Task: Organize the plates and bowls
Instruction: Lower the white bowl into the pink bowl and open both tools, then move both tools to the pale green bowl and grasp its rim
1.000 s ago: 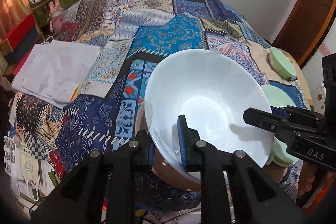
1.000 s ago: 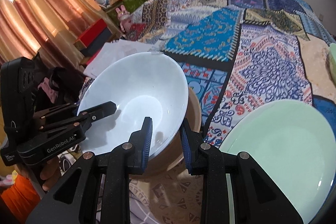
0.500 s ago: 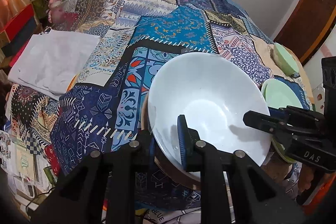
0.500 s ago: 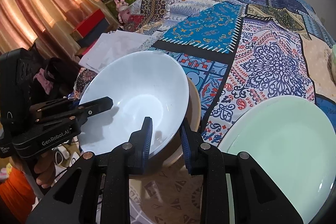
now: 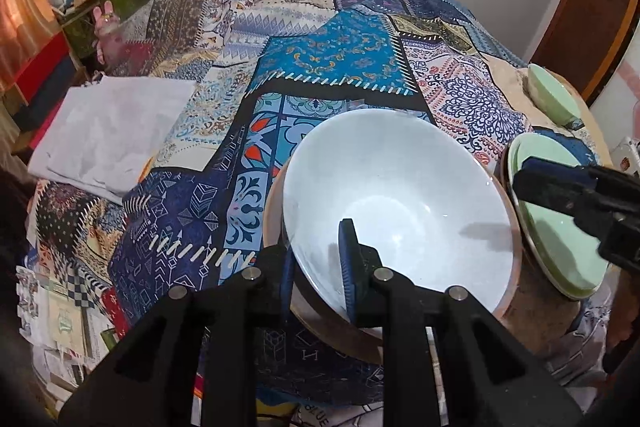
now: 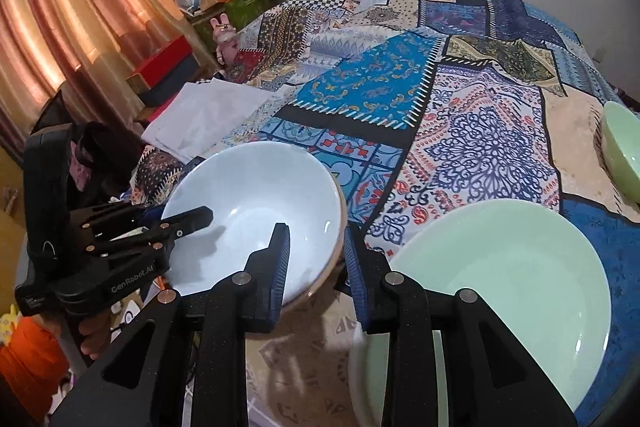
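A large white bowl (image 5: 400, 195) sits nested in a tan-brown bowl (image 5: 276, 203) at the near edge of the patchwork-covered table. My left gripper (image 5: 318, 251) is shut on the white bowl's near rim, one pad inside and one outside. In the right wrist view the white bowl (image 6: 256, 195) lies left of centre, and the left gripper (image 6: 200, 217) reaches over its left rim. My right gripper (image 6: 316, 251) straddles the right rim. Its jaws are opening and the pads stand off the rim. In the left wrist view the right gripper (image 5: 520, 183) has its tips at the bowl's outer edge.
A pale green plate (image 6: 500, 287) lies just right of the bowls, under the right gripper's arm. A small green bowl (image 6: 620, 151) stands further back at the right edge. A folded white cloth (image 5: 108, 131) lies at the left. A hand (image 6: 94, 339) holds the left gripper.
The white bowl has sunk and levelled into the tan-brown bowl. The right gripper's tips have drawn back from inside the bowl to its rim, and its jaws are slightly wider.
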A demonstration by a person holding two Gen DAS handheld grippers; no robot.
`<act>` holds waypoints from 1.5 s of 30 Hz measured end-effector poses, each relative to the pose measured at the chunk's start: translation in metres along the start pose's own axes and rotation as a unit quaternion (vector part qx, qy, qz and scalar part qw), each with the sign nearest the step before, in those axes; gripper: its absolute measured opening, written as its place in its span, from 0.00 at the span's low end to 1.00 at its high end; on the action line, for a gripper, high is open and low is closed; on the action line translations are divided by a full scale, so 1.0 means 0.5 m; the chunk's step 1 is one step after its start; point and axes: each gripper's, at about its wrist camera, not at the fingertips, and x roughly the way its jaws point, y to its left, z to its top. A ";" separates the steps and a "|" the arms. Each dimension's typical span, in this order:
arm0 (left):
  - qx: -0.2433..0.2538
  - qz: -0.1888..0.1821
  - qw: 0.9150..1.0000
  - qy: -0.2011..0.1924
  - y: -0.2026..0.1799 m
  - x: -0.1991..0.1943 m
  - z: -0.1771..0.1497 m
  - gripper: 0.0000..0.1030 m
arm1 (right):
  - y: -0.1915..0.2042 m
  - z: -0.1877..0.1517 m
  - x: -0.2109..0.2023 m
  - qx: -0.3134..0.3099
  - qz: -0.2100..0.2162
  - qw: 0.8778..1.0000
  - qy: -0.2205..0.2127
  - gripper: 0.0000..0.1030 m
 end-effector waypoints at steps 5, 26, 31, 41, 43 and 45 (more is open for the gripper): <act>0.000 0.004 1.000 0.007 -0.003 -0.003 0.004 0.20 | -0.027 -0.009 -0.013 0.015 -0.004 1.000 -0.001 0.26; -0.028 0.005 0.999 -0.040 -0.024 -0.104 0.053 0.56 | -0.186 -0.040 -0.156 0.073 -0.072 0.992 -0.067 0.31; -0.017 -0.006 0.998 -0.055 -0.058 -0.119 0.078 0.59 | -0.252 -0.047 -0.198 0.099 -0.117 0.984 -0.087 0.36; 0.030 -0.035 0.997 -0.055 -0.197 -0.074 0.132 0.68 | -0.395 -0.052 -0.258 0.139 -0.190 0.966 -0.110 0.44; 0.035 -0.043 0.997 -0.049 -0.230 -0.058 0.149 0.69 | -0.419 -0.051 -0.262 0.149 -0.202 0.961 -0.115 0.44; 0.037 -0.055 0.997 -0.037 -0.261 -0.039 0.167 0.69 | -0.451 -0.048 -0.265 0.161 -0.210 0.957 -0.116 0.44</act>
